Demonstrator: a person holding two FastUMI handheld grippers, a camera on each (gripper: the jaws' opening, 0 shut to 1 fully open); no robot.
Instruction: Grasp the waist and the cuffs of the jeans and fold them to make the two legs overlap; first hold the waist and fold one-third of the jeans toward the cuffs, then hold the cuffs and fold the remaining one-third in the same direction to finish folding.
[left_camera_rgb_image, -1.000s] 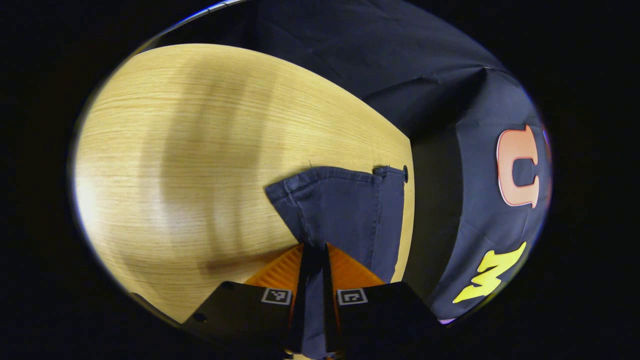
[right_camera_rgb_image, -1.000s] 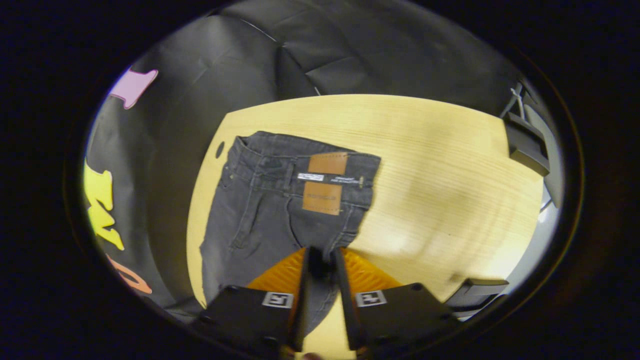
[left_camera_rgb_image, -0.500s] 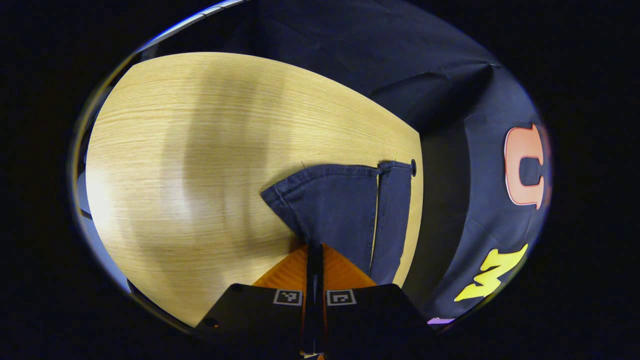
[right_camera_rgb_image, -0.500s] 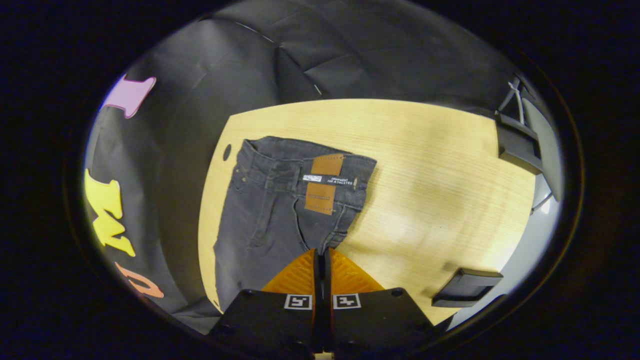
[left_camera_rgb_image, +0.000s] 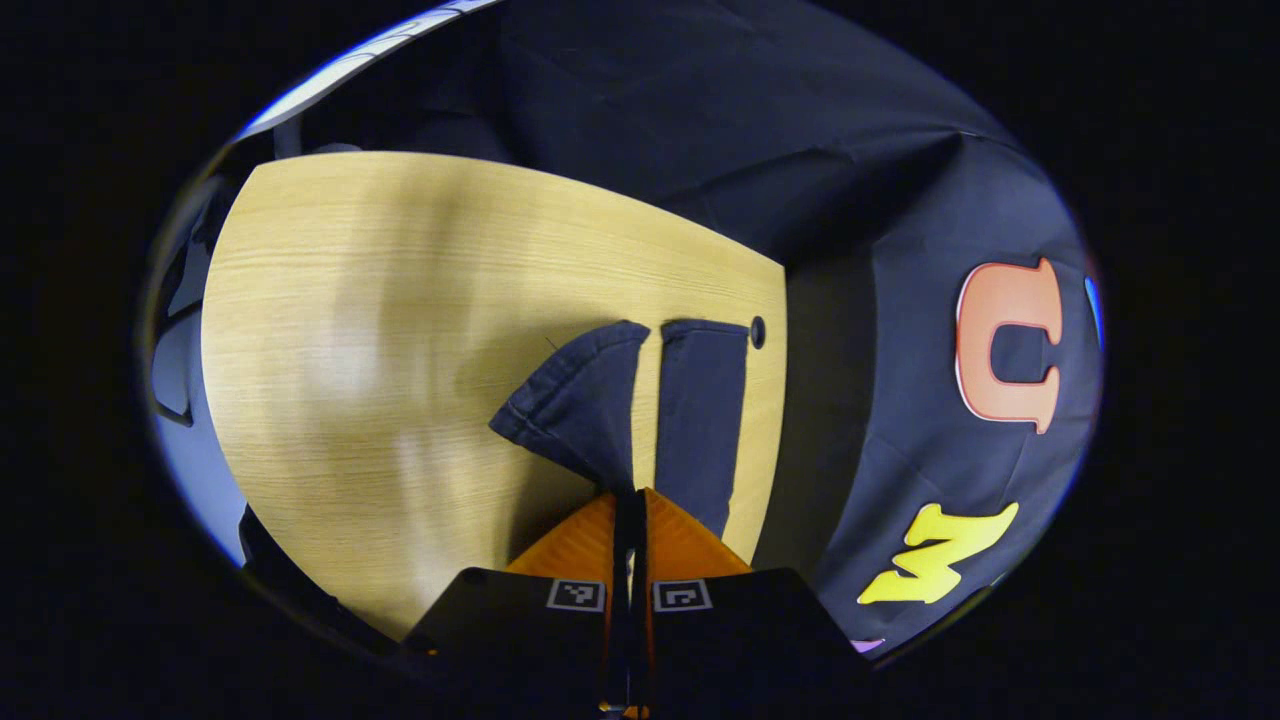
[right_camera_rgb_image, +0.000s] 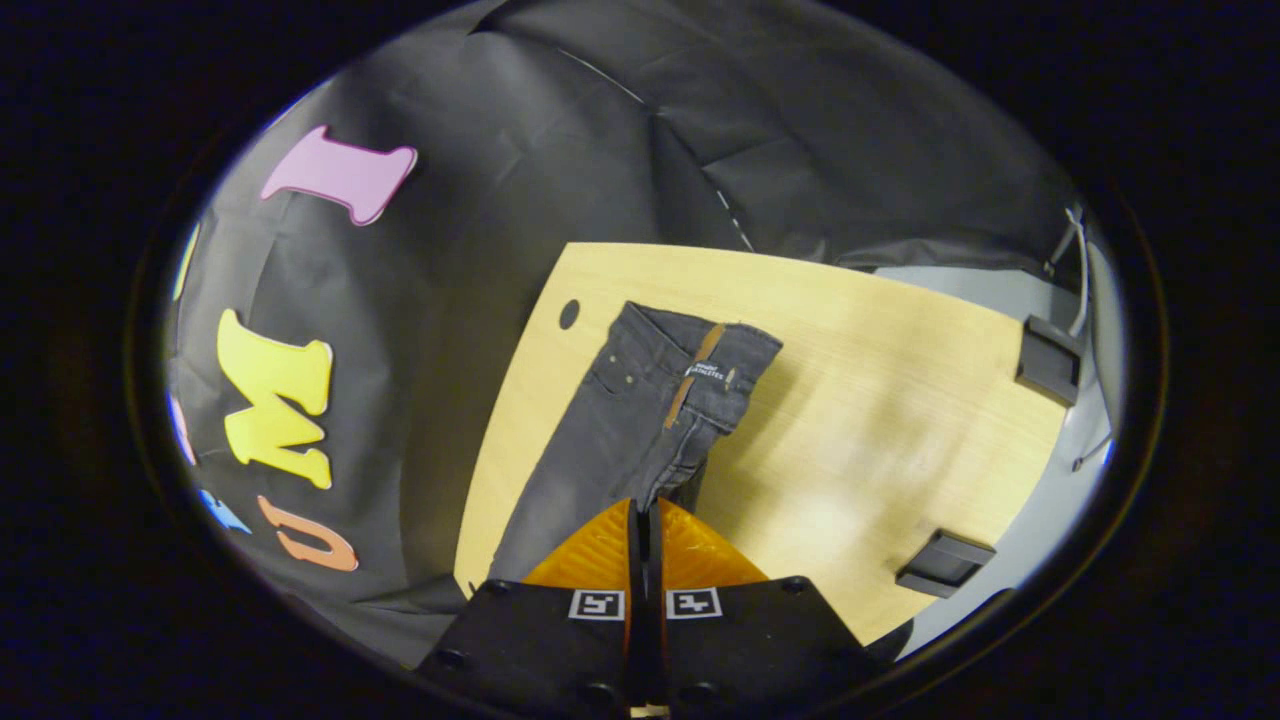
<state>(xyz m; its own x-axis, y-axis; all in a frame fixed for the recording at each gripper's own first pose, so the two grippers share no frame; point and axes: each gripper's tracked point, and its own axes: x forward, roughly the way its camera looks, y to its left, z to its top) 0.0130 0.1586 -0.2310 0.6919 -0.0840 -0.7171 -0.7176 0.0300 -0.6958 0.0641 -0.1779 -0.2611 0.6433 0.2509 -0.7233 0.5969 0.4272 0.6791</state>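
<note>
Dark grey denim jeans (right_camera_rgb_image: 610, 430) lie on the pale wood-grain worktop (right_camera_rgb_image: 880, 420), along its edge next to the black cloth booth wall (right_camera_rgb_image: 480, 200). Right tool (right_camera_rgb_image: 645, 515) has both fingers pressed together on the denim at the crotch/seat edge, lifting it so the waist end with the tan leather patch (right_camera_rgb_image: 695, 370) stands folded up on edge. A small round hole in the worktop (right_camera_rgb_image: 569, 314) sits just beside the waistband corner.

Left gripper view: left tool (left_camera_rgb_image: 630, 500) clamped on a fold of the dark cuff end of the jeans (left_camera_rgb_image: 585, 400). One leg is raised and twisted, the other leg (left_camera_rgb_image: 702, 410) lies flat beside it, with a strip of worktop (left_camera_rgb_image: 350, 330) showing between them. Black clamp blocks (right_camera_rgb_image: 1045, 358) sit on the worktop's far edge.
</note>
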